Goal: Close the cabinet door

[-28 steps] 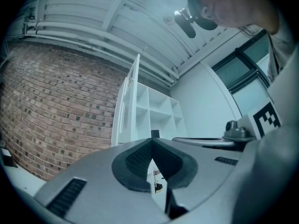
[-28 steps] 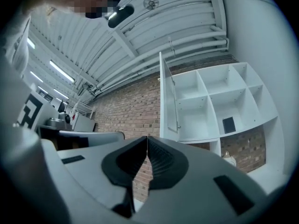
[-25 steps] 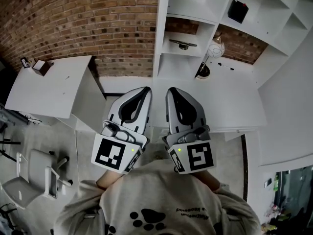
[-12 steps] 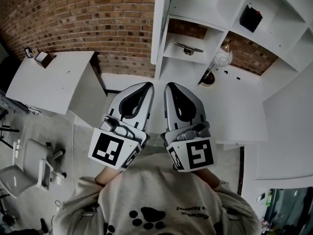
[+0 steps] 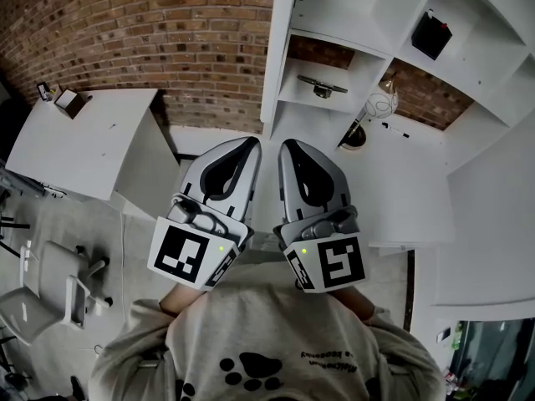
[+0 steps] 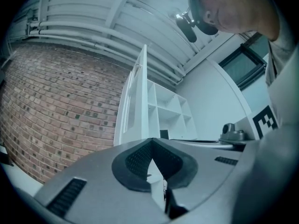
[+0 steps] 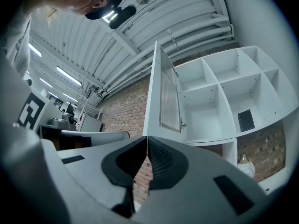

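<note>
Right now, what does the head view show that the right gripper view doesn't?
Only the head view: a chair and the paw prints on the person's sweatshirt. Only the right gripper view: ceiling pipes and the ribbed panel on the door's inner face. Both: the open cabinet door, brick wall, white shelves and a black box.

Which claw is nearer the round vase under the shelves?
Right. In the head view the right claw is down-left of the vase; the left claw sits farther left, beyond it.
</note>
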